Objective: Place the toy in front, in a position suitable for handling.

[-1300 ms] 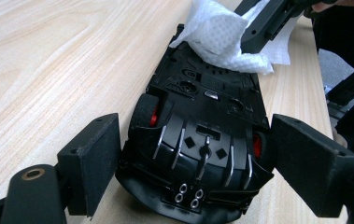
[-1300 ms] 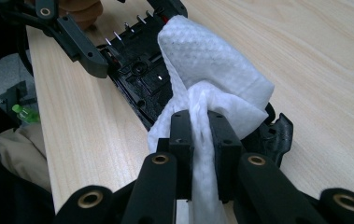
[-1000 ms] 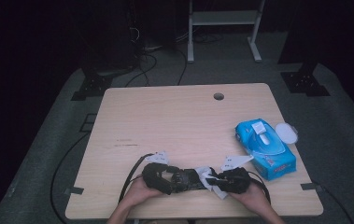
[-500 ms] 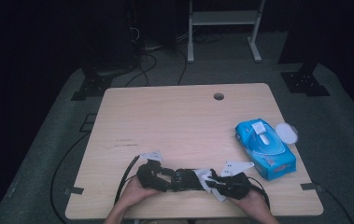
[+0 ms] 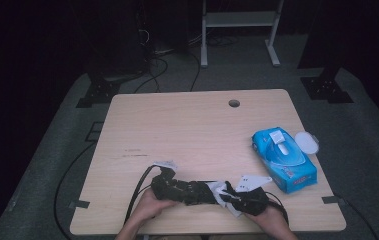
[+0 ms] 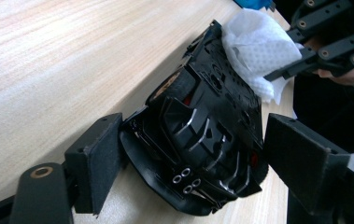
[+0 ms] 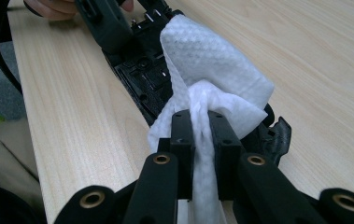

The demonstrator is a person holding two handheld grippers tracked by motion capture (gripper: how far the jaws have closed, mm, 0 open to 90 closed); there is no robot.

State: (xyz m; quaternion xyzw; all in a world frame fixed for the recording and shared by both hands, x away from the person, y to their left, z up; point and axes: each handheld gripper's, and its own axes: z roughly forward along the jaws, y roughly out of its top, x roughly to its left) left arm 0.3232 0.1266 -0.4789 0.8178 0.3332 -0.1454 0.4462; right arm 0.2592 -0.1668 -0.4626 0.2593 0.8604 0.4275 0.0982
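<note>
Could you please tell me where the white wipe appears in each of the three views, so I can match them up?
High view: the white wipe lies low and right of centre, between the two grippers.
Left gripper view: the wipe is top right, against the far end of the black toy car.
Right gripper view: the wipe is centre, pinched in the right gripper.
Shared landmark: the toy car.

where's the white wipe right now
In the high view the white wipe sits near the table's front edge, pinched in the right gripper and pressed against the black toy car held by the left gripper.
</note>
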